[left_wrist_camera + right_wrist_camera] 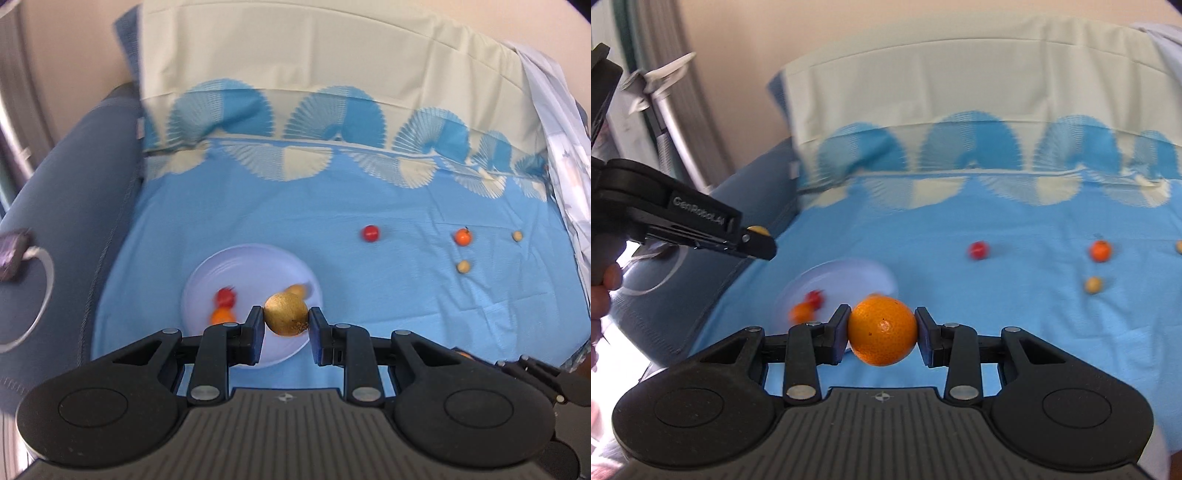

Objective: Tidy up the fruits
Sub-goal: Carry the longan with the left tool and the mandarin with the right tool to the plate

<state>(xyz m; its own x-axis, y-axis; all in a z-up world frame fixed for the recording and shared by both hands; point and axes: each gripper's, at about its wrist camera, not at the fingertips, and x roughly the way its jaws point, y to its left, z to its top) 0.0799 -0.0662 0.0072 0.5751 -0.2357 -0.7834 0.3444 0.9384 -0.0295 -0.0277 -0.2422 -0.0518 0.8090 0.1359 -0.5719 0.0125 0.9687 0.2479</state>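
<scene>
- Fruit in both grips: a golden-brown round fruit point(287, 314) sits clamped between the pads of the left gripper point(287, 325), held above the near edge of a pale plate point(255, 266).
- Right gripper point(882, 332) is closed on an orange point(882, 330), its two pads pressed against the fruit's sides, above the blue sheet point(997, 314) just right of the plate point(849, 273).
- On the plate lie a small red fruit point(226, 296) and a small orange fruit point(221, 315), touching each other, with a tan fruit point(298, 290) showing just behind the held one; all three are blurred.
- Farther right on the sheet, well apart from the plate, rest a red fruit point(370, 233), an orange-red fruit point(463, 236) and two small tan fruits point(463, 266), one near the sheet's right side point(518, 236).
- The sheet covers the seat of a grey-blue sofa point(74, 206); a cream cloth with blue fan shapes point(314, 74) drapes the backrest.
- From the right wrist view, the left gripper enters at the left edge, with part of a hand point(604, 291) below it.
</scene>
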